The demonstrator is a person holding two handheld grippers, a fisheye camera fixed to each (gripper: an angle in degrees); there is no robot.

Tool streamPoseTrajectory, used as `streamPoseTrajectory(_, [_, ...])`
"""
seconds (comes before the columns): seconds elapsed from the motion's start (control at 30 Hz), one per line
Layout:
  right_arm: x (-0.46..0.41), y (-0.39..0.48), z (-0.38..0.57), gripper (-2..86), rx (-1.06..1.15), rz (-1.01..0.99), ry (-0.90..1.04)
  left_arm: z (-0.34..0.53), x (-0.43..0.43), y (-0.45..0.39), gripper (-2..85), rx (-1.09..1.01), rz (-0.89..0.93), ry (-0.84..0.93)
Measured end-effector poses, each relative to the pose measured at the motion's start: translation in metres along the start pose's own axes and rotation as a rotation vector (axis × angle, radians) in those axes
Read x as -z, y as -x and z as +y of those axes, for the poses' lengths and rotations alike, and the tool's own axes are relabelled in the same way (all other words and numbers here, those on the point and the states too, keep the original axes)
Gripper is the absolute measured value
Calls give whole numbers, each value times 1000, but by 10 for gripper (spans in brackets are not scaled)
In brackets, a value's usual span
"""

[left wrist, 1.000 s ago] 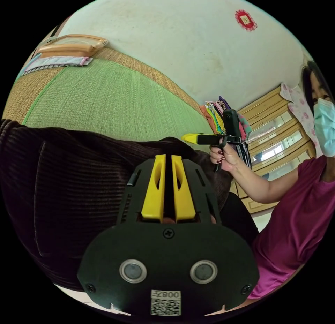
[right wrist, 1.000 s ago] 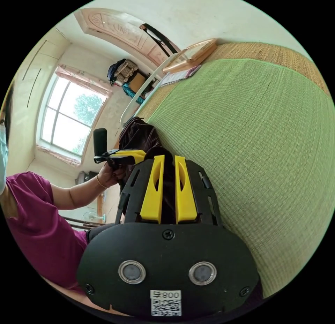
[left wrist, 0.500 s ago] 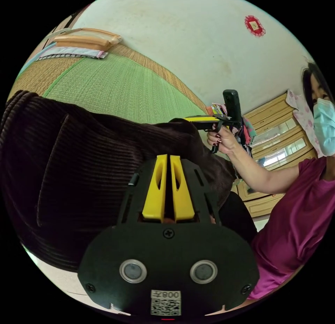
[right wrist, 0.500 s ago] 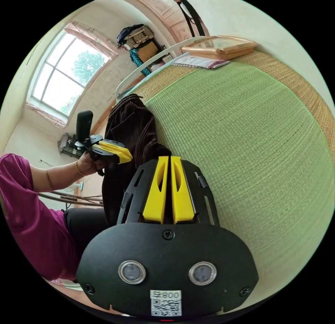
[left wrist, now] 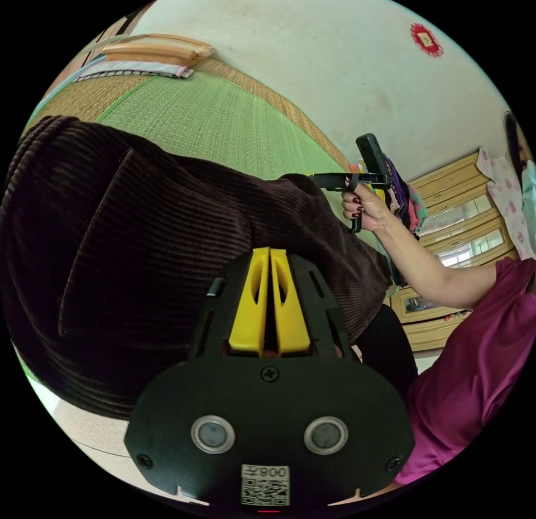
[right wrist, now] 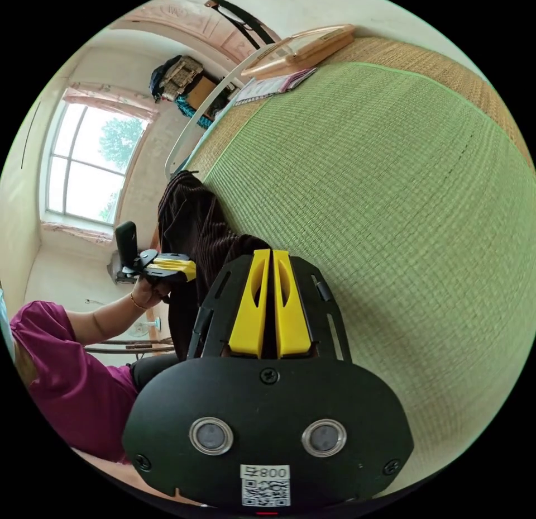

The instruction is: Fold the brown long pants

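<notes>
Your left gripper (left wrist: 270, 253) has its yellow jaws pressed nearly together, clamping the brown corduroy pants (left wrist: 139, 245), which hang held up over the near edge of the green mat (left wrist: 218, 117). Your right gripper (right wrist: 270, 255) is likewise clenched on the pants' dark fabric (right wrist: 192, 228) at that edge of the mat (right wrist: 391, 195). On the mat's far end lie a folded cloth (right wrist: 276, 86) and a flat wooden frame (right wrist: 304, 44). Beyond the mat's left side stands a bright window (right wrist: 89, 161).
</notes>
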State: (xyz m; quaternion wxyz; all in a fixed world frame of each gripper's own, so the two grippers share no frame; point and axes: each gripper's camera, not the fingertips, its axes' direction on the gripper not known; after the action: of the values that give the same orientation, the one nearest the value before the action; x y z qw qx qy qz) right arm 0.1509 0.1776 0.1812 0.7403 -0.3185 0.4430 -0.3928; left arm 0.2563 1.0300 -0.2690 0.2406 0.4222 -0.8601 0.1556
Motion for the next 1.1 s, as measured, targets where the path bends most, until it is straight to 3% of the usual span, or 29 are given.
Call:
streamPoseTrajectory(0.13, [39, 2, 30, 1, -4, -83, -111, -1, 39, -5, 2, 10, -7, -112])
streamPoseTrajectory(0.23, [50, 39, 51, 1, 75, -131, -165, -3, 72, -3, 2, 44, -142, -191])
streamPoseTrajectory(0.37, [7, 65, 52, 0, 93, 105, -59, 7, 92, 16, 1, 152, -392, -189])
streamPoseTrajectory(0.47, [-3, 56, 59, 0, 53, 143, -68, 14, 98, 28, 3, 218, -290, -245])
streamPoseTrajectory(0.6, [9, 71, 84, 1, 60, 198, -117, 0, 96, 12, 5, 208, -353, -229])
streamPoseTrajectory(0.73, [38, 90, 115, 3, 69, 212, -170, -28, 92, -37, 23, 43, -307, -233])
streamPoseTrajectory(0.87, [75, 88, 171, 14, 32, 223, -222, -92, 47, -79, 70, -184, -117, -113])
streamPoseTrajectory(1.1, [137, 46, 237, 61, -40, 336, -176, -187, -32, -95, 75, -319, -77, 90])
